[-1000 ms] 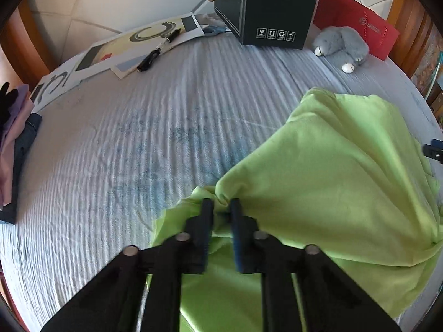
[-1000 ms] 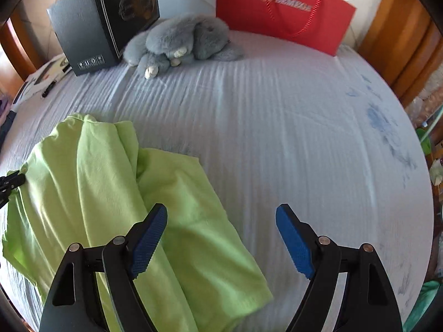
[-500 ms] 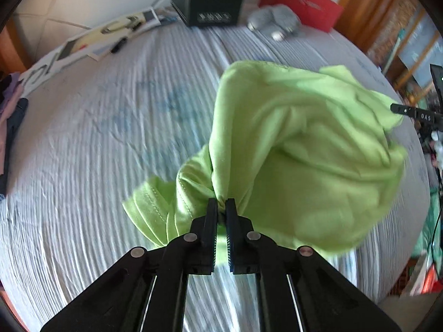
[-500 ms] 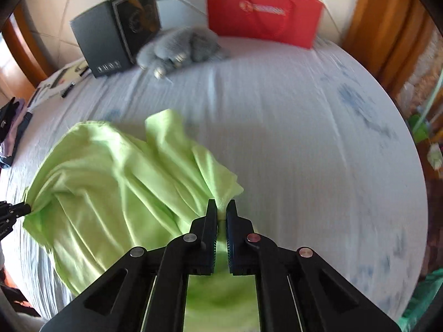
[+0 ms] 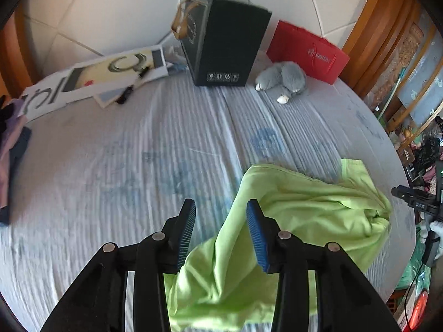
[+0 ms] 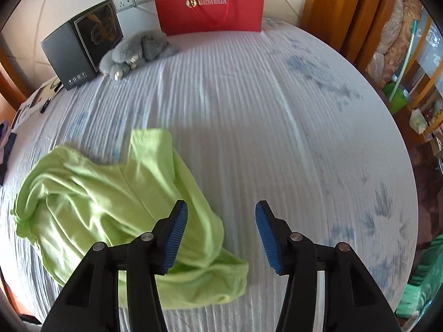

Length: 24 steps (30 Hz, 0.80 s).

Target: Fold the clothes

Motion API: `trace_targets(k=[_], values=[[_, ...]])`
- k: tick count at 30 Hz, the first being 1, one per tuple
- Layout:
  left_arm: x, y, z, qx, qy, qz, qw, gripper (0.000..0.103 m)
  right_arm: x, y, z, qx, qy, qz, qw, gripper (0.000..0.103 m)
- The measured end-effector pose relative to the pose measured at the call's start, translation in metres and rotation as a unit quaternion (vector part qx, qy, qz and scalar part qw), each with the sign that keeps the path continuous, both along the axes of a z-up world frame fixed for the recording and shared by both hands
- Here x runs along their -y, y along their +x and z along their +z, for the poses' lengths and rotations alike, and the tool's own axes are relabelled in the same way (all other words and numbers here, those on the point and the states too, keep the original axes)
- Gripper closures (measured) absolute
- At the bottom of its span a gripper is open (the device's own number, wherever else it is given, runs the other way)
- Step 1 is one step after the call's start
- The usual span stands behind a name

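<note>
A lime-green garment lies crumpled on the grey-blue striped bed sheet. My left gripper hangs above its left end with its jaws opening; the cloth shows below the gap but the pads do not press it. In the right wrist view the same garment spreads to the lower left. My right gripper hovers over its right edge, jaws opening too, with nothing held between the blue pads. The tip of the right gripper shows at the right edge of the left wrist view.
At the headboard stand a black box, a red paper bag and a grey plush toy. Printed sheets with a marker lie at the back left. Dark and purple clothes sit at the left edge. Cluttered shelves flank the bed's right side.
Half a second ago both grippers were shut on the green garment and held it lifted. Now both have let go; the garment has dropped onto the sheet in a crumpled heap.
</note>
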State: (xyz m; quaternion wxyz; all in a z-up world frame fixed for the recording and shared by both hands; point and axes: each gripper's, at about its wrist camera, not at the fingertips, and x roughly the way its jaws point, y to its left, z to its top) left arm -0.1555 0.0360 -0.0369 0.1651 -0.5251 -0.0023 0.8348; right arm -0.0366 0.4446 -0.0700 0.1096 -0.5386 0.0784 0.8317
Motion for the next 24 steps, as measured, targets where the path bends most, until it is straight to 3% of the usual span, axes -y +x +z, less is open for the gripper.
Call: trace_targets(k=[7, 12, 13, 14, 15, 16, 17, 19, 24], values=[[-0.036, -0.022, -0.051, 0.054, -0.018, -0.026, 0.998, 0.064, 0.015, -0.048, -0.016, 0.018, -0.016, 0.033, 0.999, 0.033], [-0.051, -0.026, -0.073, 0.073, -0.025, -0.037, 0.9963, 0.065, 0.031, -0.065, -0.023, 0.008, -0.024, 0.058, 0.998, 0.028], [-0.054, -0.025, -0.072, 0.063, -0.033, -0.042, 0.9966, 0.067, 0.035, -0.069, -0.026, 0.006, -0.025, 0.062, 0.998, 0.028], [-0.058, -0.023, -0.072, 0.059, -0.042, -0.05, 0.9961, 0.092, 0.039, -0.072, -0.031, 0.016, -0.025, 0.067, 0.997, 0.028], [-0.062, -0.021, -0.071, 0.053, -0.052, -0.057, 0.9956, 0.099, 0.044, -0.075, -0.037, 0.032, -0.027, 0.076, 0.996, 0.044], [-0.064, -0.019, -0.068, 0.04, -0.063, -0.055, 0.9957, 0.1, 0.049, -0.078, -0.043, 0.049, -0.028, 0.085, 0.995, 0.079], [-0.063, -0.017, -0.062, 0.024, -0.067, -0.05, 0.9962, 0.101, 0.056, -0.079, -0.047, 0.062, -0.02, 0.097, 0.993, 0.091], [-0.061, -0.013, -0.049, -0.009, -0.075, -0.037, 0.9965, 0.102, 0.068, -0.079, -0.044, 0.065, 0.018, 0.112, 0.991, 0.097], [-0.044, -0.03, 0.007, -0.101, -0.085, 0.012, 0.9912, 0.102, 0.067, -0.102, 0.019, -0.037, 0.068, 0.105, 0.991, 0.101]])
